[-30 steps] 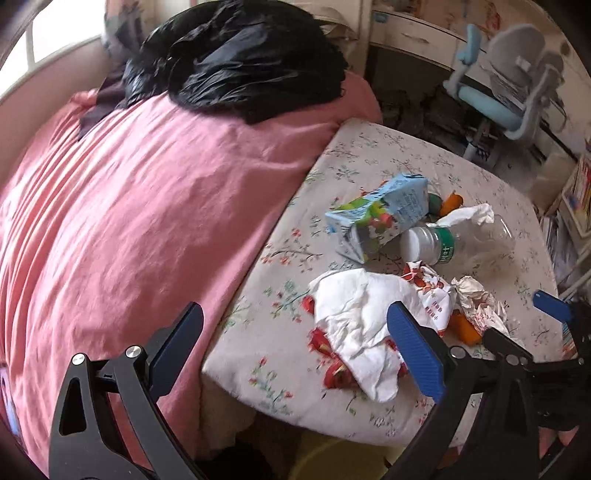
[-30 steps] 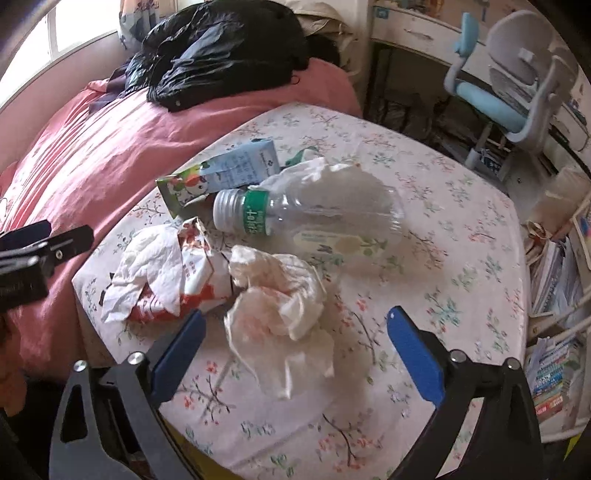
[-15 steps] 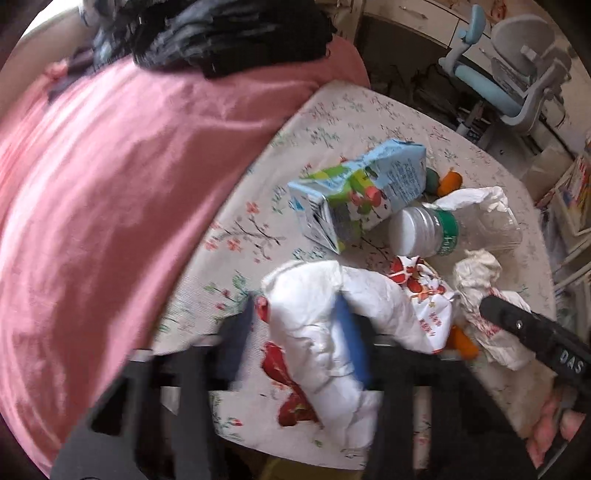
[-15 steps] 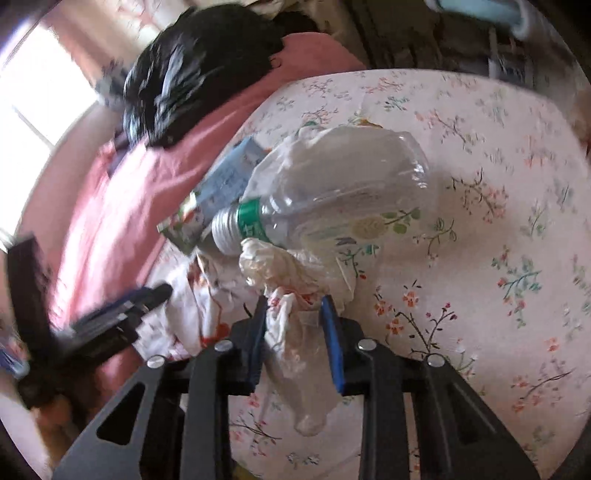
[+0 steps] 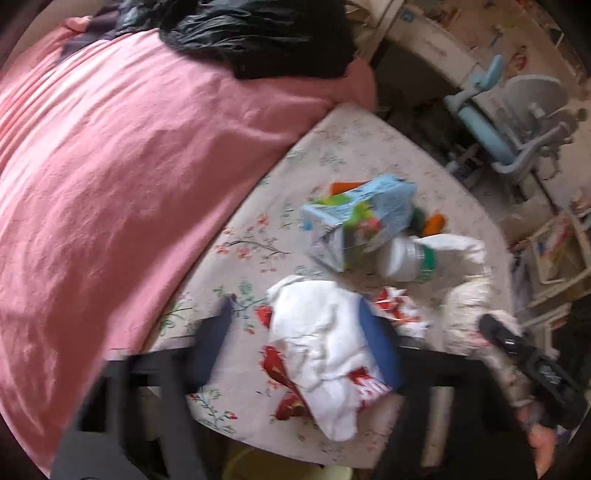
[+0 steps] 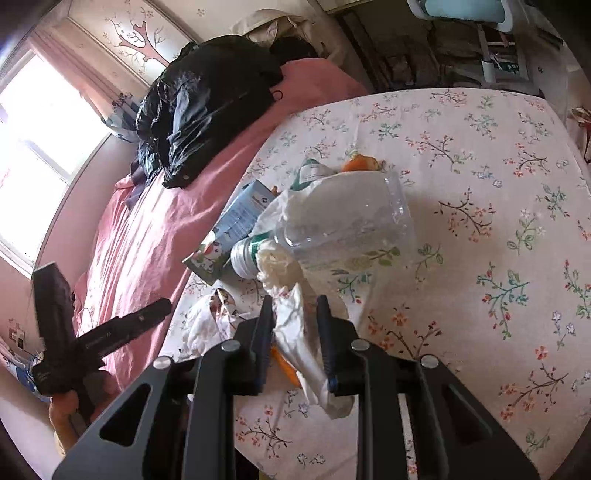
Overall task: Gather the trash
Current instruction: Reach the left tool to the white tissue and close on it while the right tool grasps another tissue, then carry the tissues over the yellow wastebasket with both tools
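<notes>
On the floral table (image 6: 480,184) lies a pile of trash. My left gripper (image 5: 295,314) straddles a white and red wrapper (image 5: 325,343); its jaws are opening and stand wide, and the wrapper touches only the right finger. My right gripper (image 6: 294,301) is closing, its pads pressed on a crumpled white paper (image 6: 291,325) that trails down between the fingers. Just beyond lie a clear plastic bottle (image 6: 343,221) with a white cap and a blue drink carton (image 6: 240,218). Orange peel (image 6: 360,162) lies behind the bottle. The left view shows the carton (image 5: 365,218) and bottle (image 5: 410,258) too.
A pink bed (image 5: 110,184) butts against the table's left side, with a black jacket (image 5: 258,33) heaped at its far end. A grey and blue chair (image 5: 517,122) and a desk stand beyond the table. Shelves with books sit at the right. Something pale yellow (image 5: 258,465) shows under the table's near edge.
Both grippers went from open to closed around their trash. The left one's jaws have since spread wide again around the wrapper. The right one still pinches the crumpled paper and has rolled.
</notes>
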A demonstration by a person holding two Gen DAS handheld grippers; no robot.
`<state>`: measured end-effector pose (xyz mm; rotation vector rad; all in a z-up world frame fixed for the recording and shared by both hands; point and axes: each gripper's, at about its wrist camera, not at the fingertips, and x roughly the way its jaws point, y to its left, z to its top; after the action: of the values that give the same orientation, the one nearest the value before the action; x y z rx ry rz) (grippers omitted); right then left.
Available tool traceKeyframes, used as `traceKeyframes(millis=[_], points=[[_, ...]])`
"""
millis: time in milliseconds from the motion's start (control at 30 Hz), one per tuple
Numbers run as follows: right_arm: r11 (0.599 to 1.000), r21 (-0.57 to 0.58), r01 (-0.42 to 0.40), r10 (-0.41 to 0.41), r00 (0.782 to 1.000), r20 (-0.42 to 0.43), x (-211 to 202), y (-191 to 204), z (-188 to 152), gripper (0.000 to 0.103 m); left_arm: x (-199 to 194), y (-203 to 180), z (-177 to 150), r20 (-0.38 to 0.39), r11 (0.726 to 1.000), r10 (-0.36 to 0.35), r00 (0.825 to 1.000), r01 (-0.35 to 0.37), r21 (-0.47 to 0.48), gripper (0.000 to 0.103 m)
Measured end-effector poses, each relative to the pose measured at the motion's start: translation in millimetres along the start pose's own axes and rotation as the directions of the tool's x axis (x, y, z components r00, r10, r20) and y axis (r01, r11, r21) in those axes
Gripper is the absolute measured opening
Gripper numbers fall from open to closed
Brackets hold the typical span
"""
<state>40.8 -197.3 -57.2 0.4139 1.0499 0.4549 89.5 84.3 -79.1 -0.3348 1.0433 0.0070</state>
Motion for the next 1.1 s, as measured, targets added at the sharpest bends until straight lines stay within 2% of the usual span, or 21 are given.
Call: traceKeyframes(millis=[100,200,233,300,367,533,667,733,867,1100], points=[[1.000,0.005,-0.003,0.003,1.000,-0.004,-2.7,-1.7,0.2,0.024,12.2,-13.5,-3.8,0.002,0.993,0.078,0.997,-0.078,0.087,0.078],[1.000,0.008,-0.003,0.003,1.000,-0.007,-4.0,-3.6,-0.4,0.024,25.3,-25.6,-12.9,-0.019,0.978,0.117,0.993,-0.112,0.174,0.075],[1.000,0.010,-0.003,0.004,1.000,-0.007,-5.2,-4.4,-0.7,0.024,27.9,-28.7,-14.9,-0.019,0.974,0.127,0.992,-0.121,0.194,0.068],[1.000,0.014,-0.004,0.004,1.000,-0.006,-6.1,-4.8,0.0,0.024,30.3,-30.4,-17.3,-0.033,0.972,0.125,0.992,-0.116,0.205,0.030],[1.000,0.014,-0.007,0.007,1.000,-0.001,-8.0,-4.6,-0.5,0.024,25.6,-26.9,-17.3,-0.045,0.981,0.085,0.995,-0.076,0.181,0.017],[1.000,0.005,-0.015,0.015,1.000,0.005,-12.4,-2.5,-3.1,0.024,-10.4,-17.1,-7.5,0.064,0.995,0.000,0.998,-0.007,0.103,0.015],[1.000,0.000,-0.018,0.018,1.000,0.005,-12.9,-0.8,-3.8,0.024,-35.6,-6.1,-0.9,0.151,0.996,-0.084,0.985,0.080,0.032,0.015],[1.000,0.000,-0.022,0.022,1.000,0.012,-14.8,-0.3,-3.6,0.024,-47.2,-0.1,1.9,0.189,0.995,-0.102,0.977,0.103,0.003,0.015],[0.999,-0.005,-0.036,0.036,0.999,0.026,-20.4,2.1,-4.3,0.024,-57.6,6.1,2.0,0.198,0.992,-0.121,0.973,0.126,-0.014,0.015],[0.997,-0.025,-0.067,0.068,0.997,0.042,-28.8,9.0,-7.3,0.024,-62.9,-4.3,-6.9,0.186,0.991,-0.135,0.973,0.131,0.037,0.015]])
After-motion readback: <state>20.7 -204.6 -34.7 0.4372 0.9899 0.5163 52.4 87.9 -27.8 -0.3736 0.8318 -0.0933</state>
